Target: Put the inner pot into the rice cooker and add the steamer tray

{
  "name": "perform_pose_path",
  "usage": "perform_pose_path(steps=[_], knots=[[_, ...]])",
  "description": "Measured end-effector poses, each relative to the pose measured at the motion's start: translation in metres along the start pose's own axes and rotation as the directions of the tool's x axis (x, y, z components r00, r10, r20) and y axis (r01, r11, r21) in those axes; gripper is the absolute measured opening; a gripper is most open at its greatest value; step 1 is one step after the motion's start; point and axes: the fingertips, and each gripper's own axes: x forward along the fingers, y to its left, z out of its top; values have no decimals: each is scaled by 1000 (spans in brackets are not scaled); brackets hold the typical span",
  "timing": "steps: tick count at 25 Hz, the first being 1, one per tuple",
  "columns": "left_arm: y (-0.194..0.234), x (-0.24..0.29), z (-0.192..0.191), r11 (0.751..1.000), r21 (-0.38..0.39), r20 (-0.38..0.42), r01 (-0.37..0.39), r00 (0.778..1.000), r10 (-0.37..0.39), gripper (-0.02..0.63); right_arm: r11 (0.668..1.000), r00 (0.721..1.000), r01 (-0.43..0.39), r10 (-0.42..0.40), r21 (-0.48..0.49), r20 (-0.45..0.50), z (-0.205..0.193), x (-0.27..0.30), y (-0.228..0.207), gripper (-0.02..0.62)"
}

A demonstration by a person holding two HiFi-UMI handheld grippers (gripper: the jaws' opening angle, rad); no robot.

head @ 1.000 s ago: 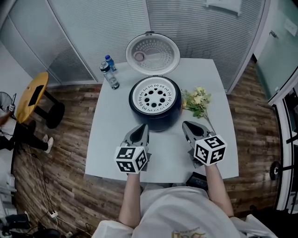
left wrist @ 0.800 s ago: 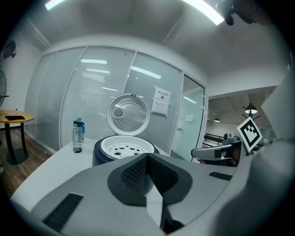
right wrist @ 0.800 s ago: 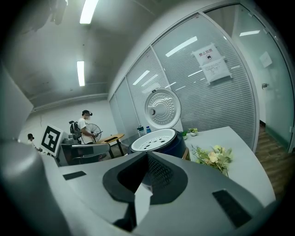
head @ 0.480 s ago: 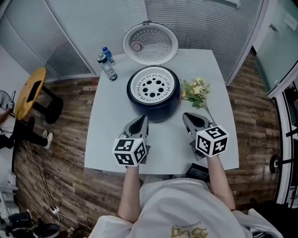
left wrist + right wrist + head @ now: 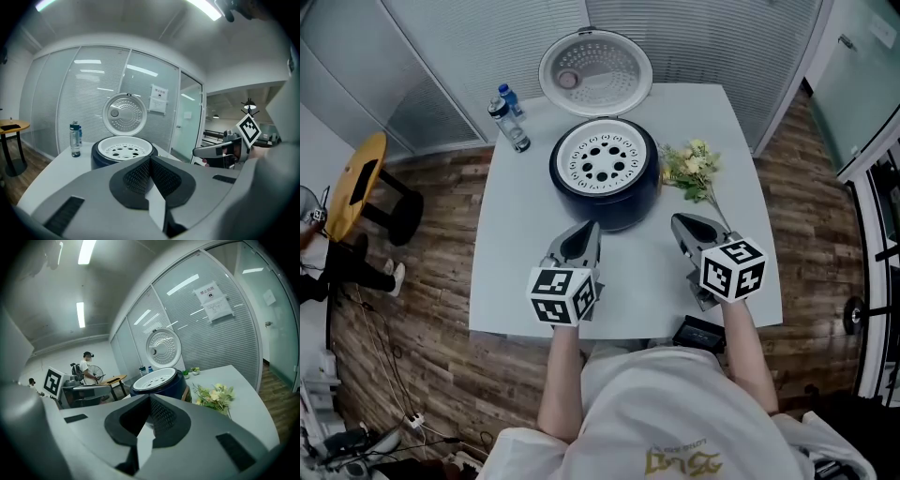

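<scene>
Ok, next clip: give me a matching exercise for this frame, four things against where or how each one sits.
Things:
1. steamer tray
2. water bottles
3. flowers
4. lid

Places or states:
A. swung open, standing up behind the rice cooker
B. lying on the table, right of the cooker in the head view
C. seated in the cooker's mouth
D. standing on the table, left of the cooker in the head view

Pairs: 1-C, 2-D, 3-B, 4-A
</scene>
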Motion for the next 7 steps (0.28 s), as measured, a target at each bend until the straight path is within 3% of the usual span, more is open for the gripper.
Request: perform_pose_path(steps=[7], knots=[[3,1,3,1000,2,3,5,1000,-5,10,1000,1000,3,-3,7,-2,-1,0,-3,15]])
